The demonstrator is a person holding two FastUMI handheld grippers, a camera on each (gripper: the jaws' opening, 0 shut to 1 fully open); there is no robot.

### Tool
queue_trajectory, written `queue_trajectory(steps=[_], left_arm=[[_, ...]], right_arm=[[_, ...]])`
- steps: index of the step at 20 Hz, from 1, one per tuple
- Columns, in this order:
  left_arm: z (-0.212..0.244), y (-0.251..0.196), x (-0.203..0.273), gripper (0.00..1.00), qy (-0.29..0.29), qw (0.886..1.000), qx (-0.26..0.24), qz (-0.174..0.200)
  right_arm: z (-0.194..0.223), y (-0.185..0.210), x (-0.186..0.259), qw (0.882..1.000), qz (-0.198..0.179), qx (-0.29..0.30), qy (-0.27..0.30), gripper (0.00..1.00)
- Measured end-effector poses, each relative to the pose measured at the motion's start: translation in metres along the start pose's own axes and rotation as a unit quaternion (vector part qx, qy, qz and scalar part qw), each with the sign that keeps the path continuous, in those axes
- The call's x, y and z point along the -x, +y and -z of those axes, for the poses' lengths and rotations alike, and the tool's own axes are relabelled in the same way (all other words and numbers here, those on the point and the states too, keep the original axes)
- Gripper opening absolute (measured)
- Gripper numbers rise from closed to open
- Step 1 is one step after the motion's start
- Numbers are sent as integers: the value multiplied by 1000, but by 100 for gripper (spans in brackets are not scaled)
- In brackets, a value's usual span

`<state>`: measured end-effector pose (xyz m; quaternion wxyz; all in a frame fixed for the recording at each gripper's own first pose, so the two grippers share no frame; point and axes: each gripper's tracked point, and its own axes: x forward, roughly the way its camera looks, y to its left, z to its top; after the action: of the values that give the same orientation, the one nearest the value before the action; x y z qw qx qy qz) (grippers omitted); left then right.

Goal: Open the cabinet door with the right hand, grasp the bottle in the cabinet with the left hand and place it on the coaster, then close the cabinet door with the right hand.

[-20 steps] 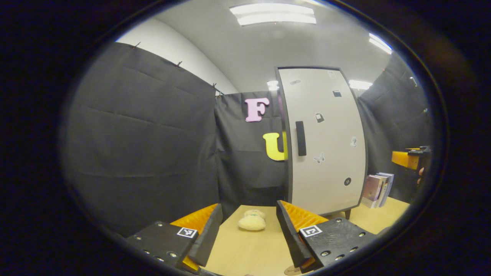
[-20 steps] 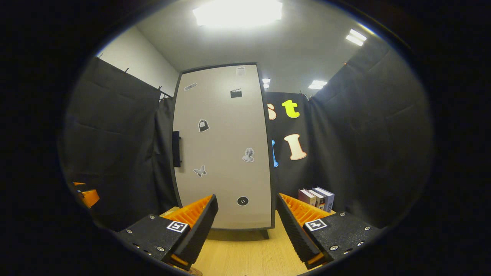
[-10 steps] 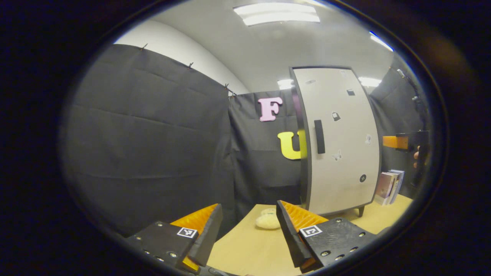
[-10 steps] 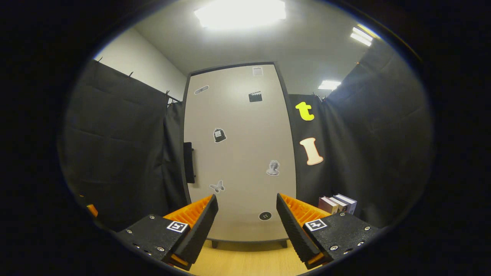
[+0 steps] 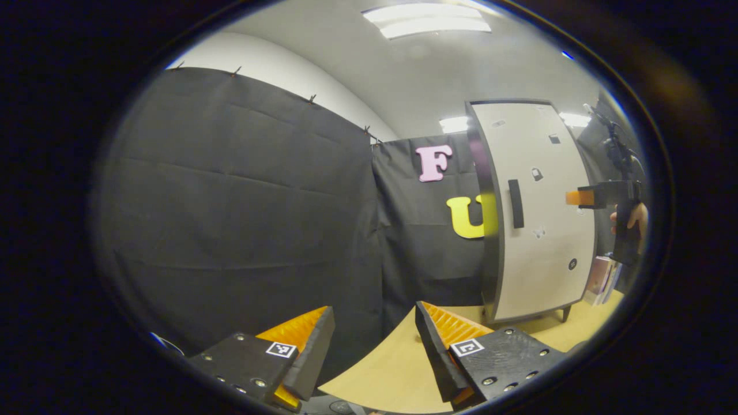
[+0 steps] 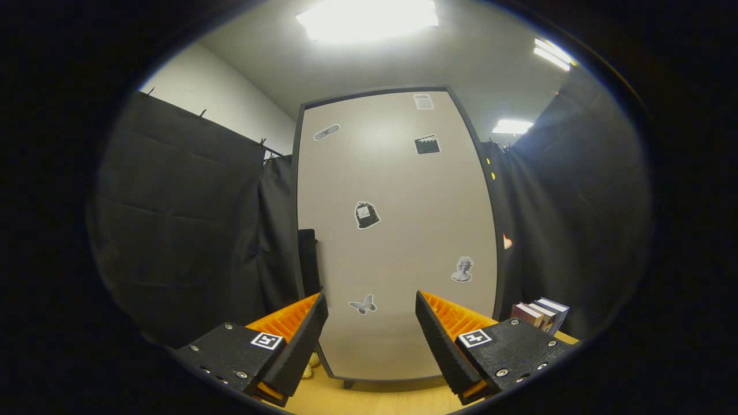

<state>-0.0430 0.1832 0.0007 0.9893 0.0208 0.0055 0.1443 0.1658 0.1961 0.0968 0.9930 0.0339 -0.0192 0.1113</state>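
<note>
Facing the closed cabinet door, the right tongs hang in the air with the two fingers set wide apart and nothing between them. The door handle, a dark bar whose long axis runs upright, sits on the door's edge just up and to the left of the left finger, close ahead, so the coming move, as judged, is a short shift leftward to bring the fingers around it. In the left gripper view the same tongs appear far off to the right, held by a hand in front of the door and level with the handle; the right tongs are much the nearer of the two to it. The left tongs are likewise spread wide and empty, pointed at the black cloth wall, with the cabinet well off to their right. The bottle is presumably behind the shut door and cannot be seen; the coaster cannot be made out. Below both tongs lies a pale wooden desk. A row of books stands on it beyond the right finger, beside the cabinet, and ceiling lamps light the room from above
</note>
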Motion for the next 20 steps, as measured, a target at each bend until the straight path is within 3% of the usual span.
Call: queue_trajectory(steps=[5, 13, 15, 20], left_arm=[[10, 29, 0, 87, 6, 1000, -2, -22], [27, 61, -5, 87, 21, 999, 5, -45], [31, 67, -5, 81, 21, 999, 6, -49], [31, 81, -5, 81, 19, 998, 3, -61]], right_arm=[[5, 32, -36, 1000, -11, -8, 15, 94], [-8, 65, -91, 1000, -14, 11, 6, 86], [-4, 72, -103, 1000, -15, 15, 10, 85], [17, 85, -125, 999, -15, 17, 44, 70]])
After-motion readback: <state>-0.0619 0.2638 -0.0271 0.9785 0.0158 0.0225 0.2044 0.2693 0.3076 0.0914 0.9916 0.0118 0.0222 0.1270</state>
